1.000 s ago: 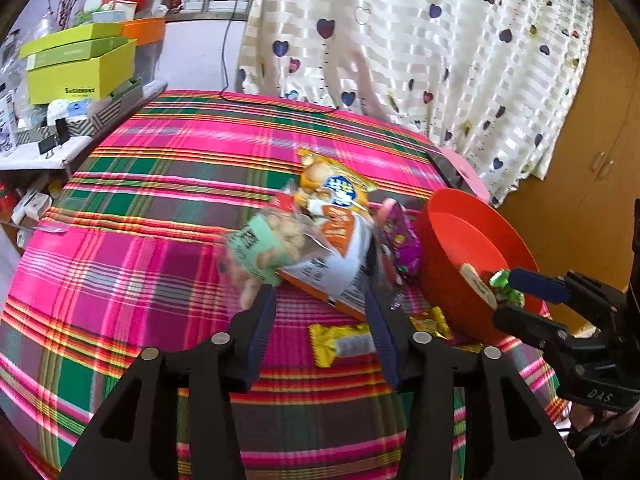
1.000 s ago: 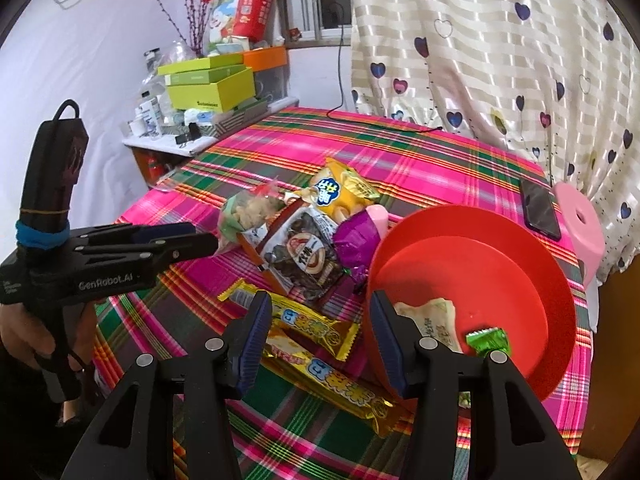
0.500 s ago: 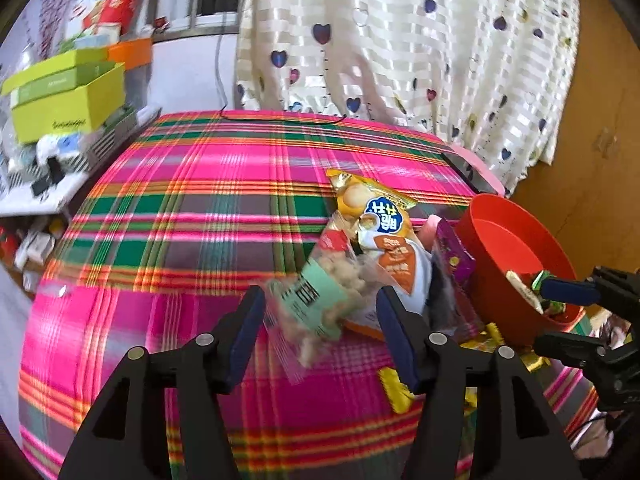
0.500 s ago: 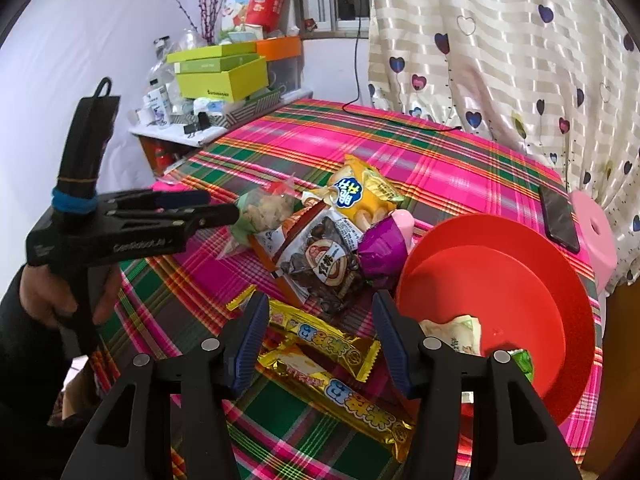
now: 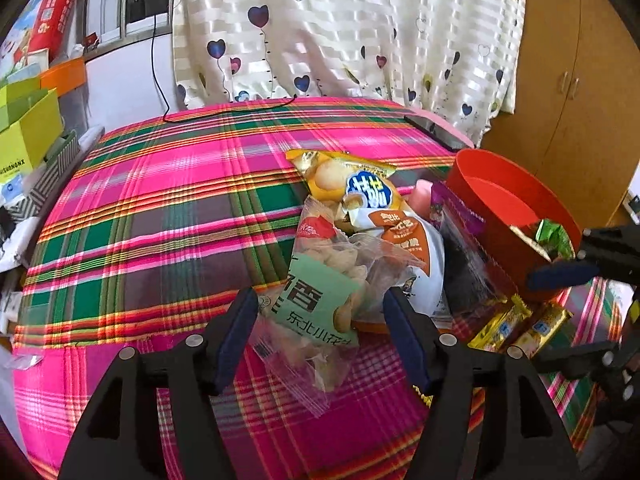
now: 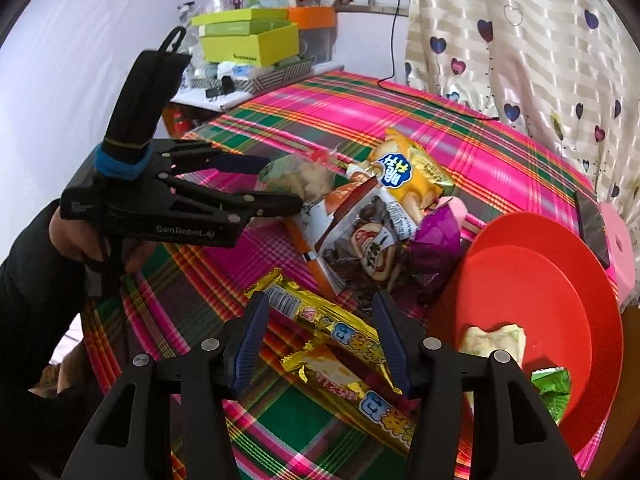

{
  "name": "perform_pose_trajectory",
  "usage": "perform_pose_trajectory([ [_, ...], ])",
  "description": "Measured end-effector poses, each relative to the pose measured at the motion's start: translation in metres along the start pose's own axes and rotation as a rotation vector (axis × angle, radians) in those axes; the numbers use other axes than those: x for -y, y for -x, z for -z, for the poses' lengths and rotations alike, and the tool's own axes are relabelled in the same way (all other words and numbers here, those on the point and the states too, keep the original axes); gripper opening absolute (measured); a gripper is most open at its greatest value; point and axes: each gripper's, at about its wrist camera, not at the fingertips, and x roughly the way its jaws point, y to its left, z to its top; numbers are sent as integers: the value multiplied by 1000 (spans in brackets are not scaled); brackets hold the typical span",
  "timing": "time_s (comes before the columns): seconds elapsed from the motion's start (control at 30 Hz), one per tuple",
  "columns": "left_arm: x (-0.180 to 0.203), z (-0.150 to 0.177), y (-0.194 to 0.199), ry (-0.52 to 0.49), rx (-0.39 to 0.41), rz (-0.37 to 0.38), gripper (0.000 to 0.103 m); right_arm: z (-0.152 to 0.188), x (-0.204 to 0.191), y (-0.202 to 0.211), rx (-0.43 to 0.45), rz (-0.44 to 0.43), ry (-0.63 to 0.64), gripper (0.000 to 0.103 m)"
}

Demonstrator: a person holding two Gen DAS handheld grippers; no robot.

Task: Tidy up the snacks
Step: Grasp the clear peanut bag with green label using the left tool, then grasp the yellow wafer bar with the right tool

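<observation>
Two gold bars (image 6: 340,332), one red bowl (image 6: 560,248), one peanut bag (image 5: 324,300)

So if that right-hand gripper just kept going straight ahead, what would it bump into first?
Most likely the gold snack bars lying on the tablecloth between the right gripper's open fingers, though depth is hard to judge here.

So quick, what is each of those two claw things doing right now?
Left gripper: open, jaws just widened around the clear peanut bag.
Right gripper: open, empty, above gold wafer bars.

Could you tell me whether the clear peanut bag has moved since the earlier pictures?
Yes. The clear peanut bag was lifted earlier; it now lies on the plaid cloth, against the orange-and-white snack bag, between the left gripper's just-opened jaws.
</observation>
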Motion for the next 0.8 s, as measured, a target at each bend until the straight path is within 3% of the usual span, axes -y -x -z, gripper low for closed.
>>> perform_pose_trajectory([
  [0.07, 0, 1, 0, 6, 7, -6, 66, 0, -2, -3, -10, -1, 5, 53],
  [0.2, 1, 10, 5, 16, 15, -22, 48, 0, -2, -7, -24, -2, 14, 53],
  [0.27, 0, 16, 10, 29, 21, -35, 43, 0, -3, -9, -33, -2, 15, 53],
  [0.8, 0, 55, 70, 176, 52, -107, 42, 3, -2, -29, -99, -11, 64, 53],
])
